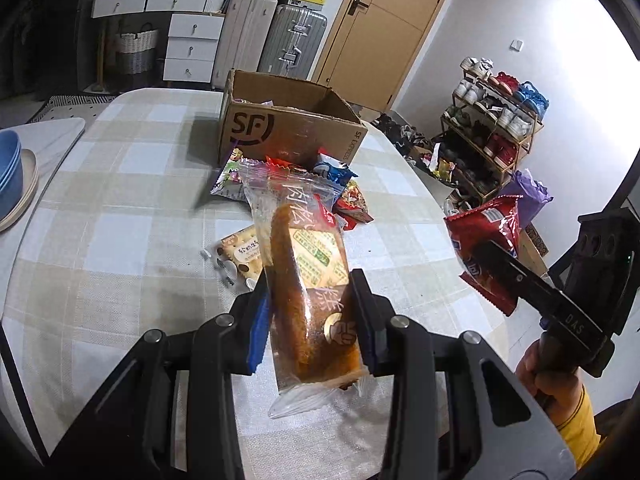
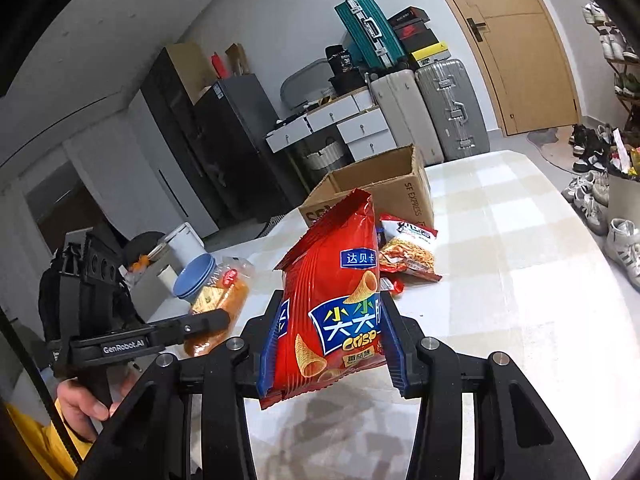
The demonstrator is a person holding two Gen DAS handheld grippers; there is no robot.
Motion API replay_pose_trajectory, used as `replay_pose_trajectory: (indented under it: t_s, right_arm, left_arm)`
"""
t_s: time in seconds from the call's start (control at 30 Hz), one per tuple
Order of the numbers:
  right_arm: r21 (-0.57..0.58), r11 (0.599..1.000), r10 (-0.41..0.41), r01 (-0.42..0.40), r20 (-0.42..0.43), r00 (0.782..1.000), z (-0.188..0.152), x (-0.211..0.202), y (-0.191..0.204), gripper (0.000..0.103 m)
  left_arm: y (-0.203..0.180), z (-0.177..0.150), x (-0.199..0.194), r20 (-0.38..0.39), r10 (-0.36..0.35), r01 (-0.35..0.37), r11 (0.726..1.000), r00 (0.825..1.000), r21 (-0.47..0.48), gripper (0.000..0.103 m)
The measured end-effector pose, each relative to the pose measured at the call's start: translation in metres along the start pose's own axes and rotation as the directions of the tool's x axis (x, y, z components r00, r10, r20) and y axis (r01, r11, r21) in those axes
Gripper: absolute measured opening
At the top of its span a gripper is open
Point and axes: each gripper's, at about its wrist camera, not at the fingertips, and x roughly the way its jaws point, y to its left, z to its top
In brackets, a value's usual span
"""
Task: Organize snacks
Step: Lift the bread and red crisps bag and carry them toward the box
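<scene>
A checked cloth covers the tabletop (image 1: 120, 200), where an open cardboard box (image 1: 280, 128) stands behind a heap of snacks (image 1: 344, 196). Suitcases (image 1: 292, 36), white drawers (image 1: 192, 40) and a wooden door (image 1: 384, 20) line the far wall. The left tongs (image 1: 310, 320) are clenched on a clear-wrapped bread (image 1: 308, 264), lifted above the cloth; the right tongs (image 2: 328, 340) grasp a red crisp bag (image 2: 332, 300), also held aloft near the box. Only the left view shows the shoe rack (image 1: 492, 128), a cracker pack (image 1: 240, 252) lying flat and blue bowls (image 1: 10, 172) at the tabletop's edge; only the right view takes in a dark fridge (image 2: 224, 140) and a noodle packet (image 2: 408, 252) beside the box
</scene>
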Motion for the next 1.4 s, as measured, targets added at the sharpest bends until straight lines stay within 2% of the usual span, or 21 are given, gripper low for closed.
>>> replay_pose_trajectory:
  t_s: [0.23,0.43,0.8,1.03,1.2,1.4]
  right_arm:
    - [-0.023,0.999,0.028,-0.028,0.014,0.999,0.013,0.005,0.009,0.044]
    - [-0.062,0.997,0.057,-0.055,0.04,0.998,0.045,0.01,0.018,0.044]
    - [-0.141,0.986,0.1,-0.092,0.054,0.993,0.134,0.046,0.03,0.044]
    - [-0.082,0.991,0.11,-0.108,0.019,0.994,0.184,0.087,0.02,0.044]
    - [-0.037,0.994,0.099,-0.1,-0.015,0.995,0.216,0.123,0.013,0.044]
    - [-0.025,0.995,0.094,-0.095,-0.04,0.995,0.239,0.156,0.007,0.045]
  left_arm:
    - [0.003,0.005,0.005,-0.006,0.012,-0.012,1.0,1.0,0.005,0.033]
    - [0.008,0.027,0.001,0.024,0.029,-0.03,0.999,0.999,0.018,0.033]
    - [0.022,0.114,-0.001,0.116,0.047,-0.053,0.997,0.992,0.052,0.033]
    - [0.026,0.171,0.013,0.163,0.057,-0.069,0.995,0.985,0.066,0.033]
    - [0.024,0.207,0.042,0.14,0.068,-0.077,0.995,0.988,0.062,0.033]
    - [0.019,0.252,0.079,0.123,0.082,-0.092,0.993,0.989,0.079,0.033]
